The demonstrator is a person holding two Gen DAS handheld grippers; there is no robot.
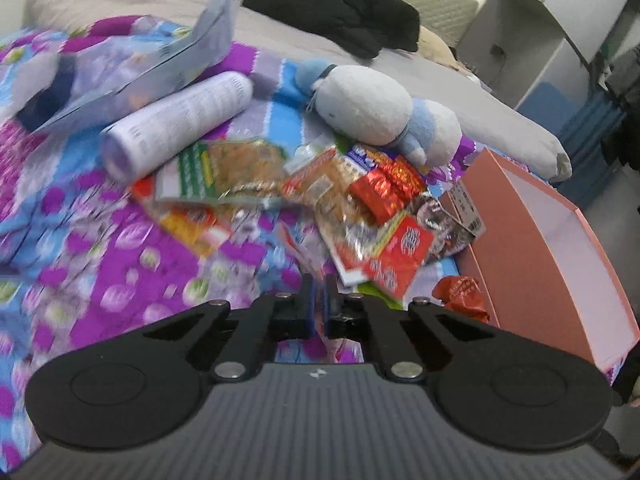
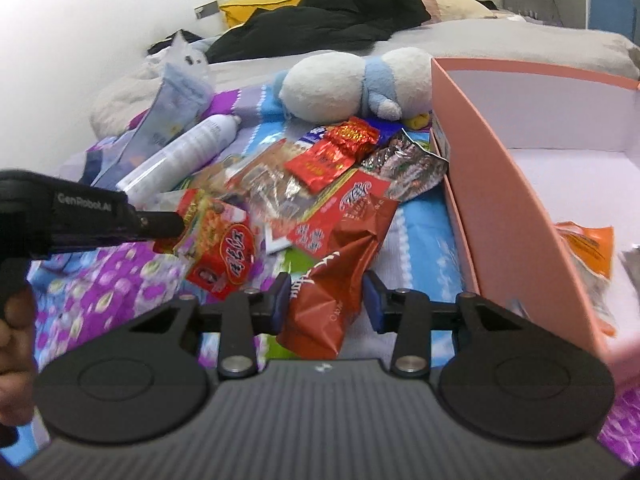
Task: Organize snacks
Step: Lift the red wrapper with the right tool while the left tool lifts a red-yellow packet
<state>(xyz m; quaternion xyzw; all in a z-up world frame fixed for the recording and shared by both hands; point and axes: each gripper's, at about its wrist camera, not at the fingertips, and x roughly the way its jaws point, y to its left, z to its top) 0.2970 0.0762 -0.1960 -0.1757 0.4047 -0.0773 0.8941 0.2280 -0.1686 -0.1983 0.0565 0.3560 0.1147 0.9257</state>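
Note:
A pile of snack packets [image 1: 360, 200] [image 2: 312, 188] lies on a purple and blue patterned blanket [image 1: 100, 260]. A pink cardboard box [image 2: 500, 200] [image 1: 552, 240] stands to the right of the pile, with an orange packet [image 2: 588, 244] inside. My right gripper [image 2: 327, 300] is open around a crumpled dark red packet [image 2: 340, 276] that lies beside the box. My left gripper [image 1: 319, 304] has its jaws nearly together and empty, low over the blanket. In the right wrist view its tip [image 2: 176, 224] touches a red and yellow packet [image 2: 224, 248].
A white and blue plush toy [image 1: 380, 112] [image 2: 352, 84] lies behind the pile. A white spray can [image 1: 180, 124] [image 2: 184, 156] and a pale blue bag [image 1: 160, 64] lie to the left. Black clothes [image 2: 328, 12] and pillows lie farther back on the bed.

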